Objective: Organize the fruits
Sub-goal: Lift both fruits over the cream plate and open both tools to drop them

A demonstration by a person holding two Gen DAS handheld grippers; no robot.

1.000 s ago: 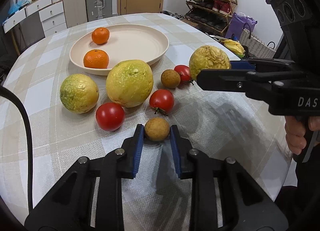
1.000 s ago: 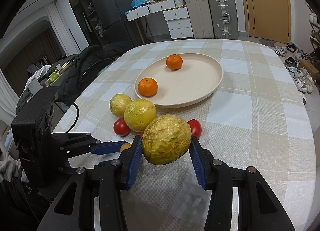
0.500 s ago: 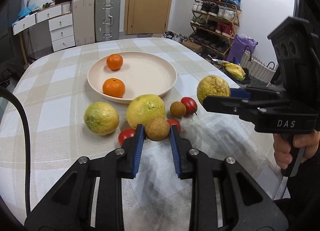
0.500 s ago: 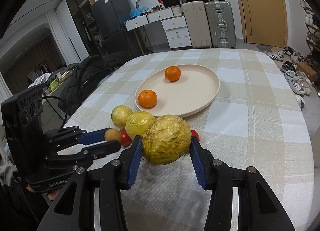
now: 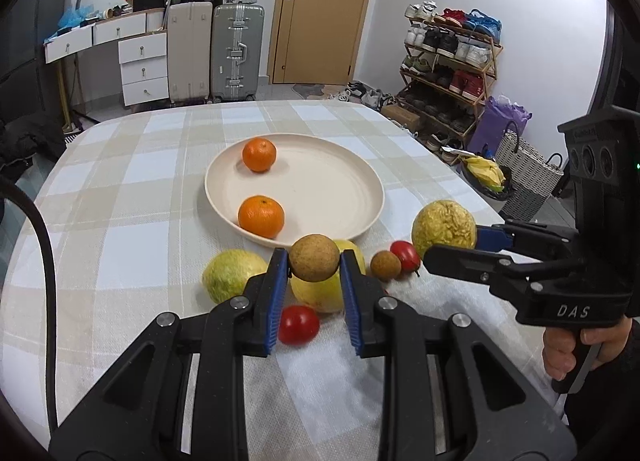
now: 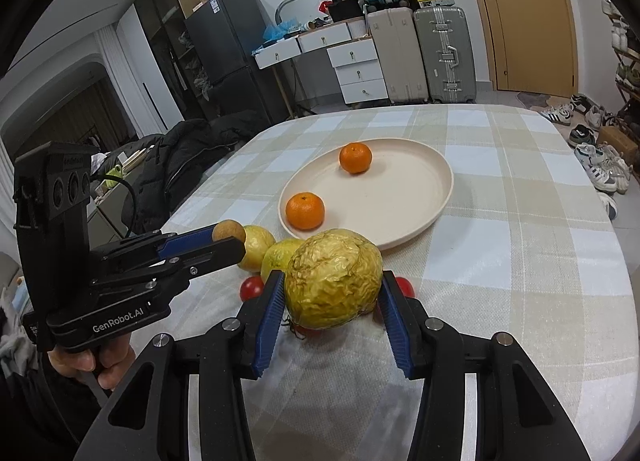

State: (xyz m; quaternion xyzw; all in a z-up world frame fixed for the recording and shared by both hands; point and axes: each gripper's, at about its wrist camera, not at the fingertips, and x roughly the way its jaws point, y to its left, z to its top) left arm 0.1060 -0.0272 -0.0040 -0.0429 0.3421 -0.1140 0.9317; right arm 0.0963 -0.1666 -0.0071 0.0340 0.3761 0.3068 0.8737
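My left gripper [image 5: 314, 263] is shut on a small brown round fruit [image 5: 314, 263] and holds it above the table, short of the cream plate [image 5: 344, 165]. Two oranges [image 5: 261, 217] [image 5: 259, 155] lie on that plate. My right gripper [image 6: 332, 287] is shut on a wrinkled yellow fruit [image 6: 333, 285], also lifted, to the right of the left one. On the cloth below lie yellow-green fruits [image 5: 232, 275], red tomatoes [image 5: 298, 324] and another small brown fruit [image 5: 385, 266]. The left gripper [image 6: 229, 239] with its brown fruit [image 6: 228, 231] shows at the left of the right wrist view.
A round table with a checked cloth [image 5: 120, 197] carries everything. A black cable [image 5: 46, 261] runs down the left side. A person's hand [image 5: 568, 349] grips the right handle. Suitcases, drawers and a shoe rack [image 5: 448, 73] stand beyond the table.
My left gripper has risen with the small brown fruit off the cloth and tipped up toward the plate. The right gripper has stayed in place with the wrinkled fruit.
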